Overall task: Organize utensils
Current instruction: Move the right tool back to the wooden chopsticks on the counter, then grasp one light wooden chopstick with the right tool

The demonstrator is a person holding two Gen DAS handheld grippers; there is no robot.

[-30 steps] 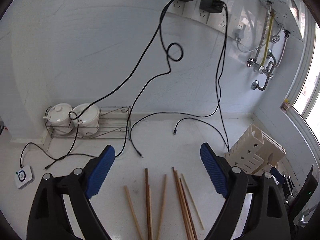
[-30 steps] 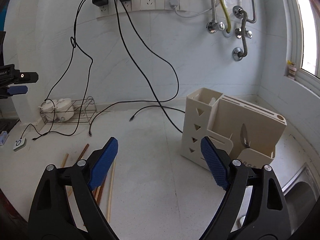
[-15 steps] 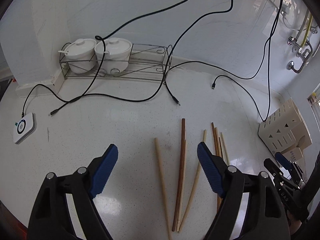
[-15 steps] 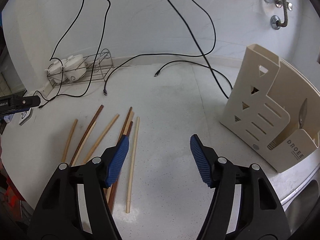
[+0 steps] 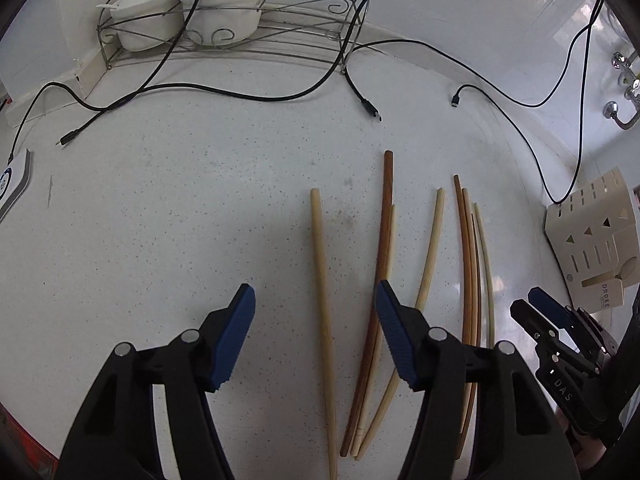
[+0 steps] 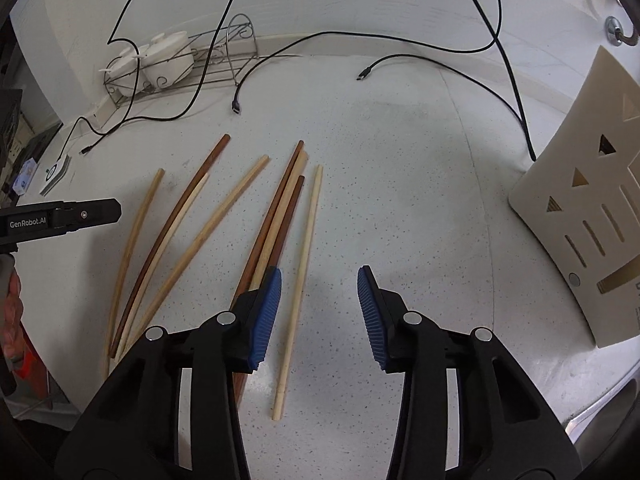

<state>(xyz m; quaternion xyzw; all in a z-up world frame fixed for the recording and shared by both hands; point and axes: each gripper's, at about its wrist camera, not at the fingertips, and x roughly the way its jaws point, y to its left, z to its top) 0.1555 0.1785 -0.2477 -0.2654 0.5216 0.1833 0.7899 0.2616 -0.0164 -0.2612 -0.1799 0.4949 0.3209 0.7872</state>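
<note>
Item: chopsticks, loose, eight or so counted, light and dark wood mixed
- Location: flat on the white speckled desk (image 5: 160, 220), fanned side by side through the centre and lower centre of the left wrist view, left of centre in the right wrist view. None lifted.
- Single pale chopstick (image 5: 322, 300), apart from the rest; lies between the blue pads of the left hand-held gripper (image 5: 316, 344). Those jaws are part spread, have just been closing, and touch nothing as far as can be seen.
- Rightmost pale chopstick (image 6: 300, 280), lower centre of the right wrist view; lies just inside the left pad of the right hand-held gripper (image 6: 319, 316). Jaws narrowed, have just been closing, pads not yet pressing it.
- Cream utensil holder (image 6: 580, 216), right edge of the frame, well apart from the chopsticks; one spoon shows in its front pocket in the left wrist view.

Progress, judged: at the start. No chopstick sorted or stowed; every one is left to pick up and place
</note>
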